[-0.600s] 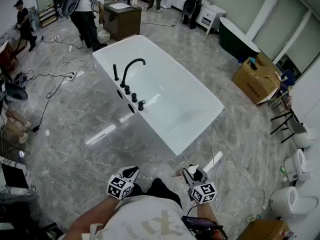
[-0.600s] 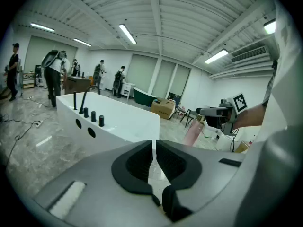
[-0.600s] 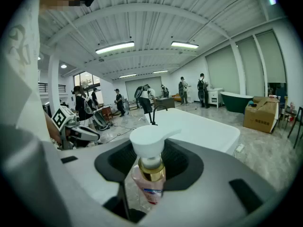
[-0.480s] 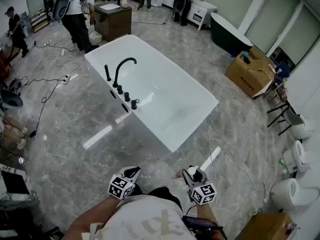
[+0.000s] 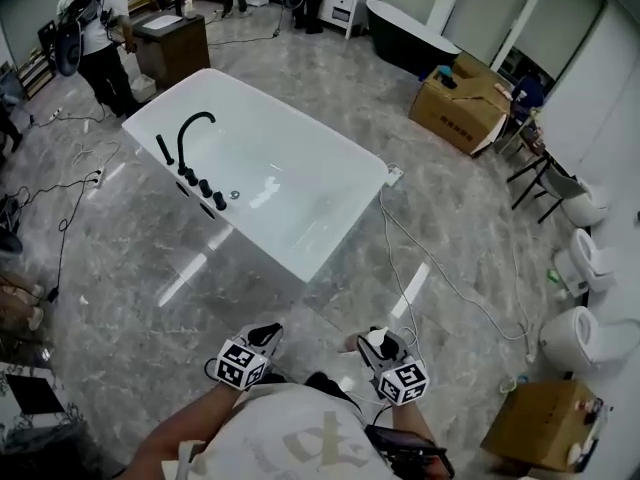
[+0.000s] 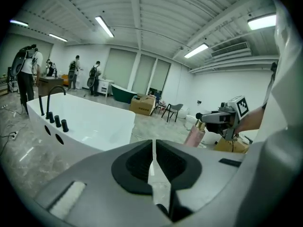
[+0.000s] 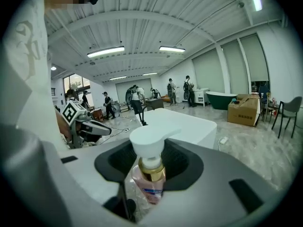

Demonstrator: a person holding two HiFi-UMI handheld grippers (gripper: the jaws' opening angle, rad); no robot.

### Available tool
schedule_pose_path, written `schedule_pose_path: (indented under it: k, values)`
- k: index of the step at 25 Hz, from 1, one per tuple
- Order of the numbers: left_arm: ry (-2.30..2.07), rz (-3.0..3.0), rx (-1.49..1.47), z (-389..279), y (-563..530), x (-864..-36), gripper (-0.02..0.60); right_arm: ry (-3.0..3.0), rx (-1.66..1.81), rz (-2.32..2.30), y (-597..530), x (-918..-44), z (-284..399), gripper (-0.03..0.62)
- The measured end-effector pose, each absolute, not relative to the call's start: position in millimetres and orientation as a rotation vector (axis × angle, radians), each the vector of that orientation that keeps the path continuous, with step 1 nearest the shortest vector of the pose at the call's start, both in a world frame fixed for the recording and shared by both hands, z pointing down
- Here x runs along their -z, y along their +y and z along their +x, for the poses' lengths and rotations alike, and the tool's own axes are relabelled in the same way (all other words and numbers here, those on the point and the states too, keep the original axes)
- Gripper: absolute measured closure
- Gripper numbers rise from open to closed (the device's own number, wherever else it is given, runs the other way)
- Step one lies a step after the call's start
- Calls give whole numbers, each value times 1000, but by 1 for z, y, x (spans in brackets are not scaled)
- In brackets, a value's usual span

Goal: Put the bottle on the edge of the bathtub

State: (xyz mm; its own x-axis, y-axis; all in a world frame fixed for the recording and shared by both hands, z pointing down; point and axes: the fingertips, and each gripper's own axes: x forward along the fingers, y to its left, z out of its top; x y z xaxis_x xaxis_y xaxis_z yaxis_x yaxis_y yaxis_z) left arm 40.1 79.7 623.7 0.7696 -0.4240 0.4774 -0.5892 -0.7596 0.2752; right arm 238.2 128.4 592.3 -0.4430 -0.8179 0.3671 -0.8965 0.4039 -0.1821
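Note:
A pink pump bottle [image 7: 147, 186] with a gold collar and white pump head stands upright between the jaws of my right gripper [image 7: 151, 148], which is shut on it. In the left gripper view the same bottle [image 6: 194, 135] hangs in the right gripper [image 6: 222, 119] at the right. The white bathtub [image 5: 345, 230] stands ahead on the floor, apart from both grippers; its near end [image 7: 189, 122] lies beyond the bottle. My left gripper [image 6: 154, 143] is shut with nothing in it. In the head view both grippers, left [image 5: 262, 340] and right [image 5: 385, 353], are held close to the body.
A black faucet [image 5: 190, 133] and knobs sit on the tub's left rim. A white cable [image 5: 420, 268] runs over the marble floor right of the tub. Cardboard box [image 5: 460, 108], dark tub [image 5: 410, 38] and toilets [image 5: 575, 338] stand at the right; people [image 5: 95, 38] are at the back.
The head view has swung: the bathtub has slid left and a little up in it, and more floor and toilets show at the right. Both grippers stay near the body.

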Motion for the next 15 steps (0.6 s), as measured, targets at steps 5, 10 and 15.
schedule_pose_path:
  k: [5, 10, 15]
  values:
    - [-743, 2569, -560, 79, 95, -618, 557, -2472, -506, 1513, 138, -585, 266, 442]
    - [-760, 2569, -572, 101, 106, -617, 557, -2485, -492, 1503, 147, -584, 289, 442]
    - [-786, 2560, -581, 109, 115, -620, 557, -2495, -486, 1474, 151, -589, 300, 442]
